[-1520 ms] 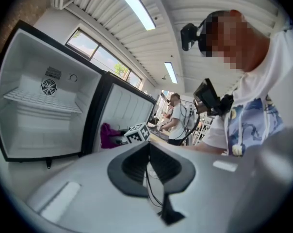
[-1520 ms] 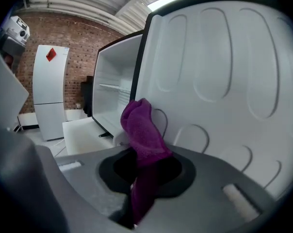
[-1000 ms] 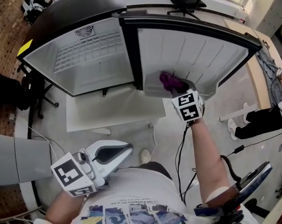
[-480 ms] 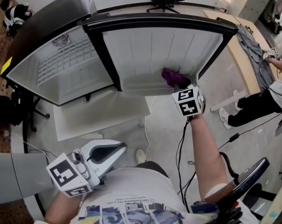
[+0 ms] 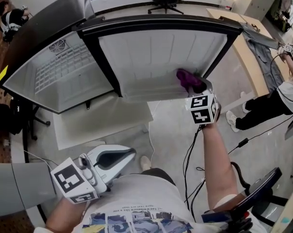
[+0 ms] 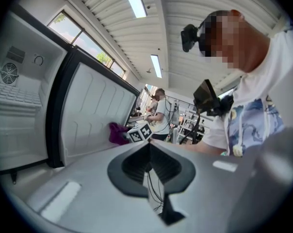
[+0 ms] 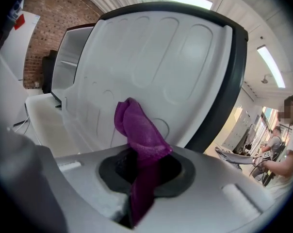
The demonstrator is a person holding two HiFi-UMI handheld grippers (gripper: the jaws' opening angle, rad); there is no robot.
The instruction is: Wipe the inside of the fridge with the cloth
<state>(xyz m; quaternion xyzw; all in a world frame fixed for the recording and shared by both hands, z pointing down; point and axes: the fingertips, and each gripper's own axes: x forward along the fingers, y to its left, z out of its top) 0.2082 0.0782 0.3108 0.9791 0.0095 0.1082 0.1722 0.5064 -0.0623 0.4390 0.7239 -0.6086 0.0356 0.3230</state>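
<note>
Cloth (image 5: 185,77), purple, clamped between right gripper (image 5: 197,87) fingers at lower inner liner of open fridge door (image 5: 151,52); left gripper (image 6: 149,144) fingers together, empty.

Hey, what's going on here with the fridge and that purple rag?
A person is wiping an open fridge using handheld tongs. The right tongs are shut on a purple cloth, held at the inner lining of the open door, near its lower edge. The left tongs are closed and empty, low by the person's waist.
</note>
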